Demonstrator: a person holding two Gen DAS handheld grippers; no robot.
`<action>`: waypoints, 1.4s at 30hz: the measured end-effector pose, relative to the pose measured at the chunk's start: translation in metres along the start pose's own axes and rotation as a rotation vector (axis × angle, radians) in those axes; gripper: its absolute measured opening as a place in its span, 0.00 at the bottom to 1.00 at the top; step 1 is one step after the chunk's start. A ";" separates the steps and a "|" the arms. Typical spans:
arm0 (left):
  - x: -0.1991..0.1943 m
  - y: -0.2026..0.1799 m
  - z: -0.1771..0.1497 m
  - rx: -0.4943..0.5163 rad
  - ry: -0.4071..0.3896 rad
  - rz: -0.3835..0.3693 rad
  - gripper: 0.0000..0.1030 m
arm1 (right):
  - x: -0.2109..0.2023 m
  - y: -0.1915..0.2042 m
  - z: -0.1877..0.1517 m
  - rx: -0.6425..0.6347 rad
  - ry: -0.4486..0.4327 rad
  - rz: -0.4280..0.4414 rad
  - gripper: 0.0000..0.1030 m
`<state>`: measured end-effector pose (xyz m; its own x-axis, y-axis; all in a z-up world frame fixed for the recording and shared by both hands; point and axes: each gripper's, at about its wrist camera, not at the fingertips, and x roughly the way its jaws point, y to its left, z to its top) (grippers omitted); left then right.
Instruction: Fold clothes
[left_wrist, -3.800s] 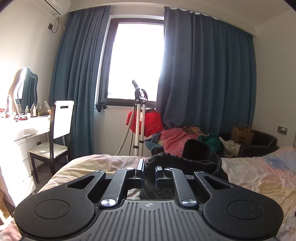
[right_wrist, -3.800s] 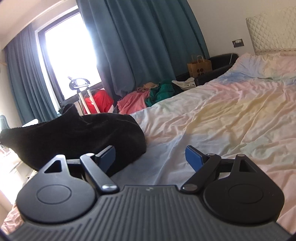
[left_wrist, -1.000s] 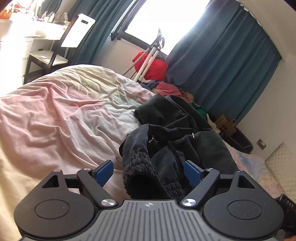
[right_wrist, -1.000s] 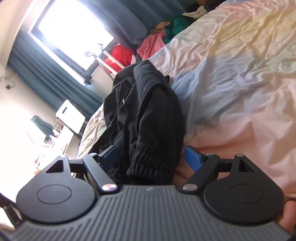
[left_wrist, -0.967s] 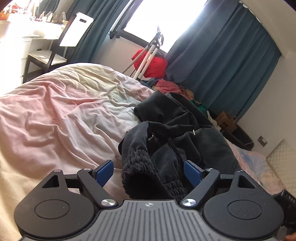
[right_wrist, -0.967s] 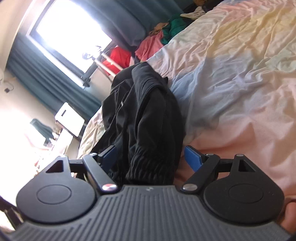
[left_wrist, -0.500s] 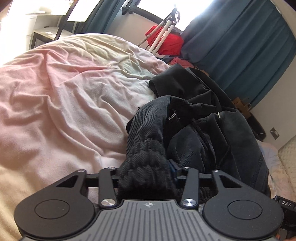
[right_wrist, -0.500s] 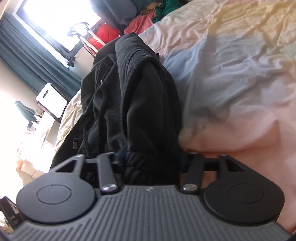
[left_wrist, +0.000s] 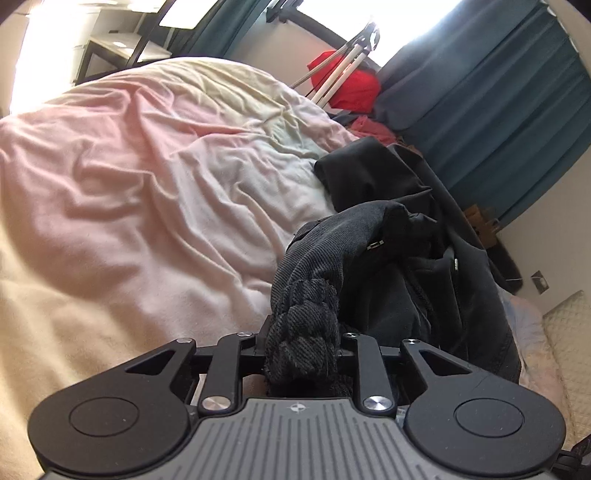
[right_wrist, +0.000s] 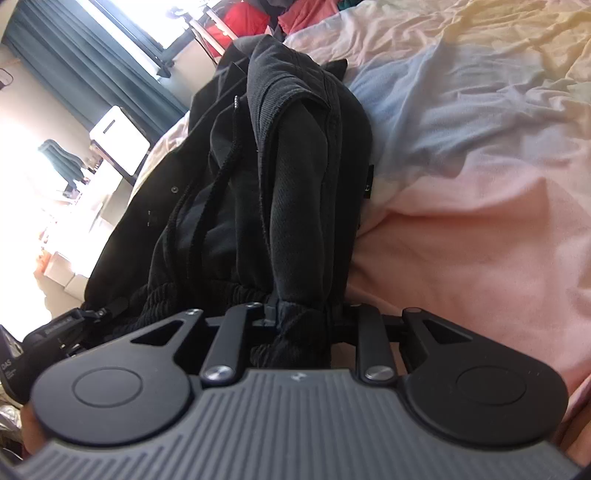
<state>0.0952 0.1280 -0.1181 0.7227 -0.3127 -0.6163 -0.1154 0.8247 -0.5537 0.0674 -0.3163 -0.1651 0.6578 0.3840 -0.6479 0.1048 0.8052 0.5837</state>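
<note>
Black garment (left_wrist: 399, 280): soft, limp, bulky; ribbed hem at six o'clock, clenched by left gripper (left_wrist: 301, 345) and right gripper (right_wrist: 301, 317), jaws just closed.

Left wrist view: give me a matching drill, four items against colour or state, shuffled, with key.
Items:
1. black garment
2. curtain
3. bedsheet
4. left gripper

States:
A. teal, hanging by the window
B. pale pink and cream, wrinkled
C. jaws just closing, now clamped on the ribbed cuff
D. bunched in a heap on the bed

Pairs: 1-D, 2-A, 3-B, 4-C
</note>
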 end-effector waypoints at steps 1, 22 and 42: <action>0.001 0.002 0.000 -0.016 0.006 -0.008 0.28 | -0.001 -0.002 0.000 0.026 -0.006 0.012 0.26; -0.007 -0.002 0.112 -0.105 -0.156 -0.051 0.16 | 0.013 0.024 -0.020 0.231 0.032 0.312 0.20; 0.078 0.112 0.337 0.273 -0.207 0.495 0.20 | 0.273 0.292 -0.087 -0.033 0.297 0.528 0.25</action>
<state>0.3683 0.3545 -0.0400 0.7486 0.2151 -0.6272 -0.3130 0.9485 -0.0483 0.2125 0.0623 -0.2140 0.3781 0.8414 -0.3862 -0.2060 0.4831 0.8510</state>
